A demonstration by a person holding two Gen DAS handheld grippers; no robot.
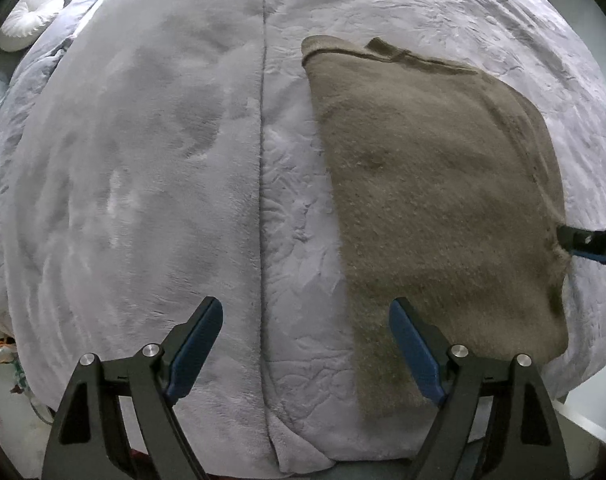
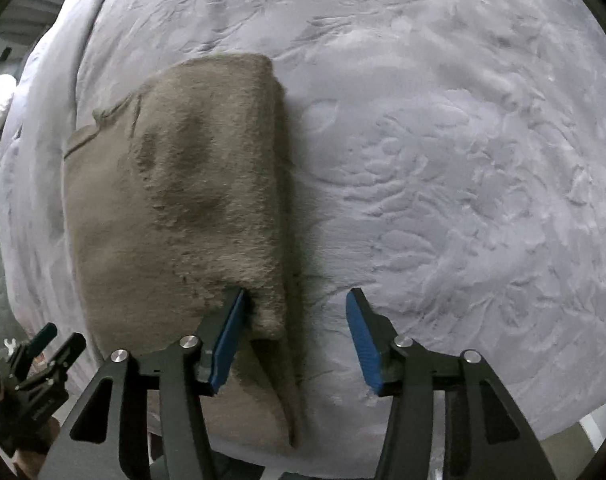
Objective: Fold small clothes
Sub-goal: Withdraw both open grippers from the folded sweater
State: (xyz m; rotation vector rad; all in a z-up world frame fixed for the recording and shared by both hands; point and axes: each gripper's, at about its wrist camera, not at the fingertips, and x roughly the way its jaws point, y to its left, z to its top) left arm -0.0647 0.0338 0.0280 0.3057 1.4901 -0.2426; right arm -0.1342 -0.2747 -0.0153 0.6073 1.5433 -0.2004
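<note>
A brown fuzzy garment (image 1: pixel 435 200) lies folded flat on the lavender blanket (image 1: pixel 135 168), to the right of the blanket's seam. My left gripper (image 1: pixel 306 302) hangs open above the blanket with nothing between its fingers, its right finger over the garment's near left edge. In the right wrist view the garment (image 2: pixel 175 208) fills the left half. My right gripper (image 2: pixel 295 292) is open and straddles the garment's right folded edge: the left pad (image 2: pixel 229 344) rests against the cloth, the right pad (image 2: pixel 363 344) stands apart over bare blanket. The right gripper's tip (image 1: pixel 591 242) also shows at the garment's right edge.
A white round cushion (image 1: pixel 29 18) lies beyond the blanket at the far left. The blanket's seam (image 1: pixel 263 160) runs straight away from me. The bed's near edge and floor (image 1: pixel 7 412) show at the bottom left. The left gripper (image 2: pixel 43 344) shows in the right wrist view's lower left.
</note>
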